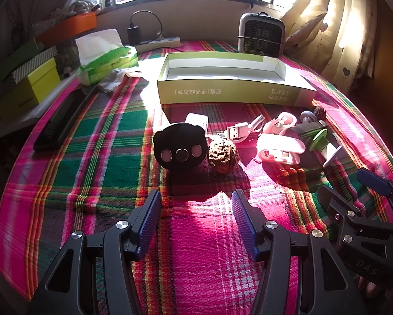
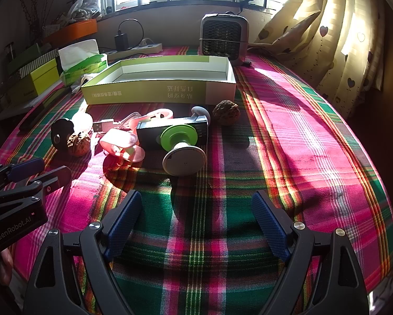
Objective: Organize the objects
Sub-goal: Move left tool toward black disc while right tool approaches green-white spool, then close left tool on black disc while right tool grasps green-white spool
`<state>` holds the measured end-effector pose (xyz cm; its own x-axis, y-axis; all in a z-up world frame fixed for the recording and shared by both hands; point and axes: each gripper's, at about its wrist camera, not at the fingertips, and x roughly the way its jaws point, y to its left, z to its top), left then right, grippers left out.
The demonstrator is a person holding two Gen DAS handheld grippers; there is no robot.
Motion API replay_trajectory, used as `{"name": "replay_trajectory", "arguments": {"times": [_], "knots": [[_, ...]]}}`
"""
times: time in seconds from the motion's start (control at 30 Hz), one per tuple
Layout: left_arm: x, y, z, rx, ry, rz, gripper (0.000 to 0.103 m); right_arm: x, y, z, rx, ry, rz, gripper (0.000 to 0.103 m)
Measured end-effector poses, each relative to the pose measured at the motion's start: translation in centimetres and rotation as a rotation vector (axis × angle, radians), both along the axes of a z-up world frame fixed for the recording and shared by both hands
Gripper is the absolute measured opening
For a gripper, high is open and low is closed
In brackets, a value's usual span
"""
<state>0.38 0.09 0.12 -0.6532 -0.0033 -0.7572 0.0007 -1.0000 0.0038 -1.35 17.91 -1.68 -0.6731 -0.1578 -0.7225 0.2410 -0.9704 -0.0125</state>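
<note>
The left gripper [image 1: 196, 225] hovered with jaws wide and empty above the plaid cloth [image 1: 112, 141], as did the right gripper [image 2: 196, 225]. Ahead of the left one sat a black bear-shaped gadget [image 1: 180, 145] touching a walnut [image 1: 223, 156]. Beside them lay a white USB cable [image 1: 239, 131], pink clips [image 1: 280, 148] and a green-and-white suction holder [image 2: 182, 144]. Behind stood the open, empty green box [image 1: 230, 89], a second walnut [image 2: 226, 112] near its corner, and a small heater [image 1: 261, 34] farther back.
</note>
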Motion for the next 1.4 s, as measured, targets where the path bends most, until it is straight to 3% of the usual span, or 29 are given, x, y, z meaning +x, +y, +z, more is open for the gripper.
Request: {"name": "replay_trajectory", "arguments": {"times": [0.63,0.9,1.4], "knots": [[0.0,-0.4,-0.3,0.001,-0.005,-0.003,0.055,0.0,-0.1,0.0,0.001,-0.002,0.0,0.086],[-0.6,-1.2,-0.3,0.006,-0.017,-0.071,0.054,-1.0,0.0,-0.1,0.006,-0.032,0.027,0.086],[-2.7,-5.0,-0.1,0.114,-0.034,-0.1,0.054,-3.7,-0.2,0.2,0.009,-0.069,0.064,0.086]]}}
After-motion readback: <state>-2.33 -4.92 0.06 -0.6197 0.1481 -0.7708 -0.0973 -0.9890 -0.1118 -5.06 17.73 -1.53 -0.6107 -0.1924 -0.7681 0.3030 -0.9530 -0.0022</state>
